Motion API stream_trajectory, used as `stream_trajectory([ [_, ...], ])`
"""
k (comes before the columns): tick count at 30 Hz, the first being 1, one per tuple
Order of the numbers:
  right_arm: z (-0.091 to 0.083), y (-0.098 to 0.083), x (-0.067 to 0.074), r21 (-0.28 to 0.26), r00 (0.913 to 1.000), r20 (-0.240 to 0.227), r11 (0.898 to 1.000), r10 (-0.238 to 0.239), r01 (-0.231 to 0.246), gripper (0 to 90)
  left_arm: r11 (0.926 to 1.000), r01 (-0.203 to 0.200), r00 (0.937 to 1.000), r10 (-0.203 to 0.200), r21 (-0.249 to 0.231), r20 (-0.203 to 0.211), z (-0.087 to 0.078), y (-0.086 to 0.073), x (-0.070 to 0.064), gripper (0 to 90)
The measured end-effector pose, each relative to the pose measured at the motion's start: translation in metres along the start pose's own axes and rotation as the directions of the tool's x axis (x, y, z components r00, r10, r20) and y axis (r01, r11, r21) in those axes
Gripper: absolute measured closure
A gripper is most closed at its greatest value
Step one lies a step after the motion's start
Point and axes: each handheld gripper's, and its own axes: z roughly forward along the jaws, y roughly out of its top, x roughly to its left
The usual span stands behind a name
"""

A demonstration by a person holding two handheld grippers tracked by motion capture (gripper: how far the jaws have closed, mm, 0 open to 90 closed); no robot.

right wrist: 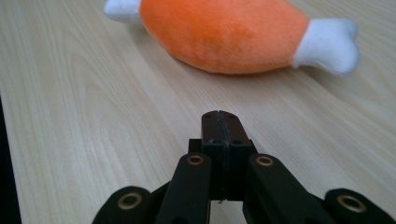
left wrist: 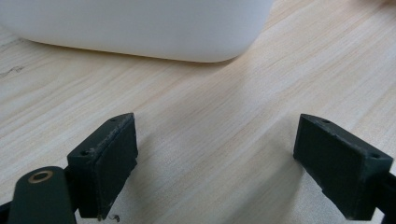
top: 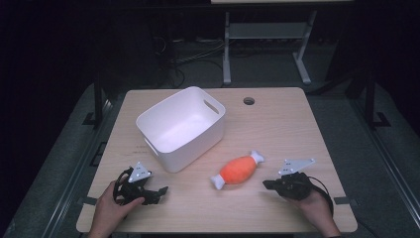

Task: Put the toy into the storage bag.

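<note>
We are holding the right gripper (right wrist: 219, 116) pressed closed and empty near the toy (right wrist: 229, 35), while the left gripper (left wrist: 217, 161) is gaping wide before the bin (left wrist: 140, 28).

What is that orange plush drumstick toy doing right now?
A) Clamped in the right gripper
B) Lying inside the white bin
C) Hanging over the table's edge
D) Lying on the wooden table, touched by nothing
D: the orange plush drumstick toy lies flat on the wooden table, outside the white bin, and the right gripper is shut on nothing a little short of it.
</note>
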Motion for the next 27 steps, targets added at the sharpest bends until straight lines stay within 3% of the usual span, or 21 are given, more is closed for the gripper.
stream_trajectory([
  [12, 0.012, 0.018, 0.012, -0.014, 0.9966, -0.054, 0.998, -0.062, 0.061, 89.6, 1.0000, 0.000, 1.0000, 0.000, 0.000, 0.000, 0.000, 0.000, 0.000, 12.8],
  [27, 0.030, 0.043, 0.028, -0.021, 0.9854, -0.122, 0.993, -0.119, 0.117, 89.6, 1.0000, 0.000, 1.0000, 0.000, 0.000, 0.000, 0.000, 0.000, 0.000, 12.7],
])
